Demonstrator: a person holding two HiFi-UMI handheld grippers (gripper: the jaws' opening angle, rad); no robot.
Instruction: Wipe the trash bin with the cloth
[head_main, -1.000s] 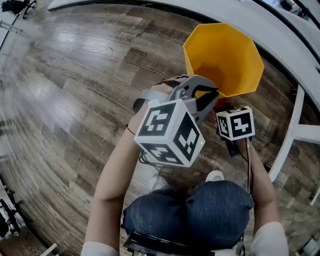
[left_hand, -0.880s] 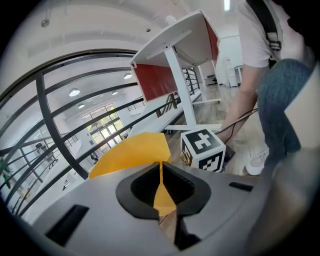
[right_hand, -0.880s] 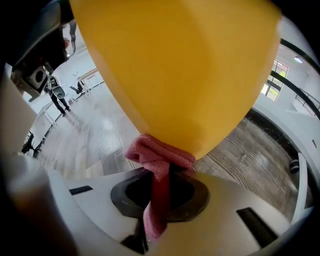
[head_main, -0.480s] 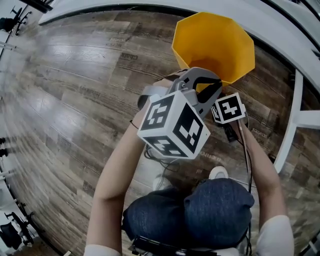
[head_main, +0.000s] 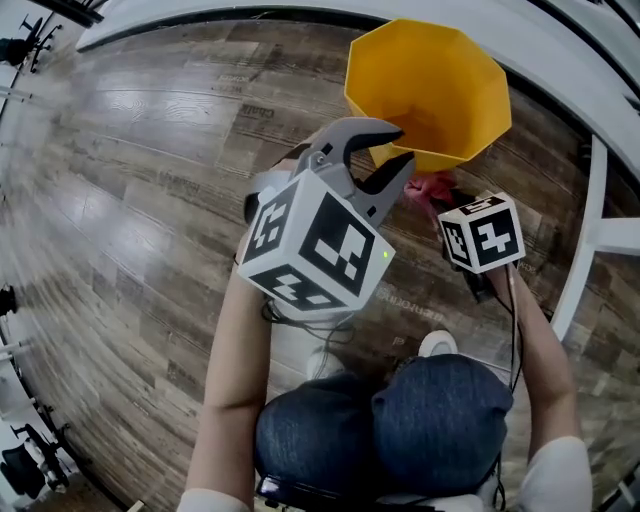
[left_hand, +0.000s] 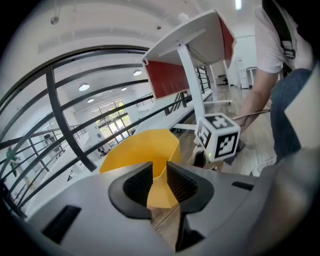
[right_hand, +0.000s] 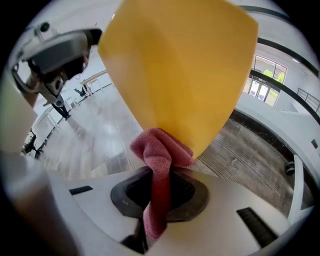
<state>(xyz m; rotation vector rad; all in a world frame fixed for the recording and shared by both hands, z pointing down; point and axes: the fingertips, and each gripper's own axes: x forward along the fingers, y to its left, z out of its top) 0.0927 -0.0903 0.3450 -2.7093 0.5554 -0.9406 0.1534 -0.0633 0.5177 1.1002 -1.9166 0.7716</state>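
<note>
Trash bin: yellow and faceted (head_main: 440, 80), at the upper middle of the head view with its mouth toward the camera. It fills the top of the right gripper view (right_hand: 180, 65) and sits at centre in the left gripper view (left_hand: 142, 150).
Change at left: a moment ago the left gripper (head_main: 400, 145) sat nearly closed at the bin's near rim. Now it lies just off that rim toward the lower left, and its jaws have just been opening.
Change at right: the right gripper (right_hand: 160, 192) has slid toward the lower right of the head view, as its marker cube (head_main: 482, 232) shows. The cloth (head_main: 432, 188), hidden before, now shows just under the bin's near rim.
Edges: a white curved ledge (head_main: 560, 60) runs close behind the bin across the upper right. A white frame post (head_main: 585, 230) stands at the right edge, near the person's right forearm.
Open room: wooden floor (head_main: 150, 150) spreads over the whole left half of the head view. The person's knees in jeans (head_main: 400, 420) fill the bottom centre.
Left grip: the 2 jaws stand partly apart with a moderate gap. In the left gripper view the bin's yellow wall shows in that gap, but neither pad presses on it and nothing is held.
Right grip: the jaws are clamped on the pink-red cloth (right_hand: 159, 160), which stands up bunched between them. Its top meets the bin's lower edge in that view; whether it touches I cannot tell.
</note>
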